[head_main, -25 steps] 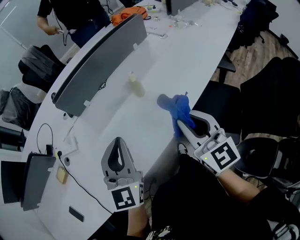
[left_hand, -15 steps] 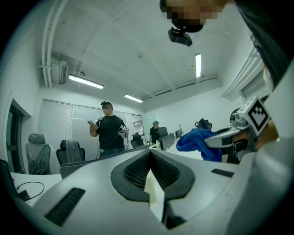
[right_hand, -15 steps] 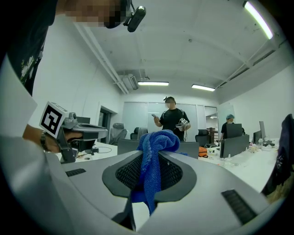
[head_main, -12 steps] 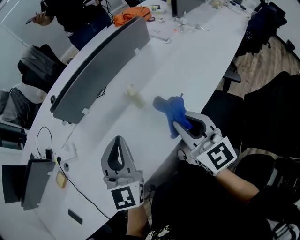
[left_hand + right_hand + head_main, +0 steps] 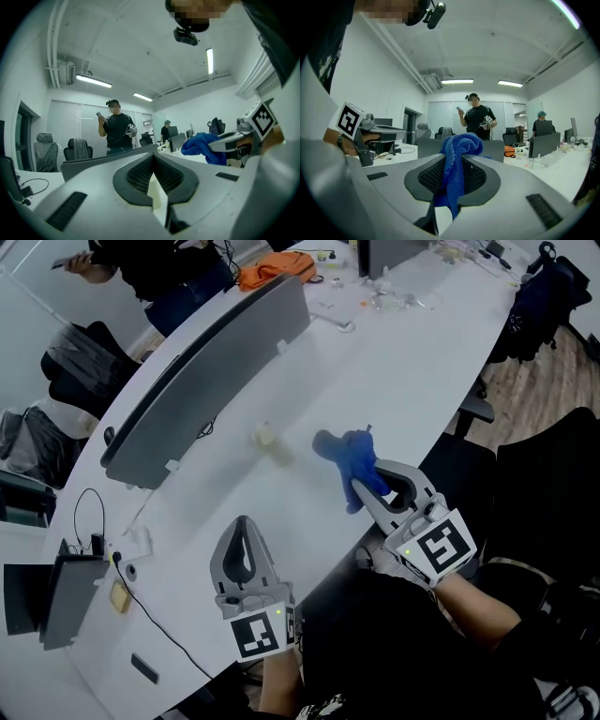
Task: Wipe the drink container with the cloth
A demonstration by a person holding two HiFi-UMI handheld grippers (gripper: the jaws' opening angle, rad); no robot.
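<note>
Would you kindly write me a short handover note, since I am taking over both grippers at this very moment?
Left gripper: shut and empty, low over the table, short of the bottle.
Right gripper: shut on the blue cloth, which bunches out past its tips.
The bottle is small and pale. It sits on the table in front of the grey divider, apart from the cloth and both grippers.
Done: the cloth is in hand.
Left: no wiping contact yet. Probably steady the bottle, then wipe it.
</note>
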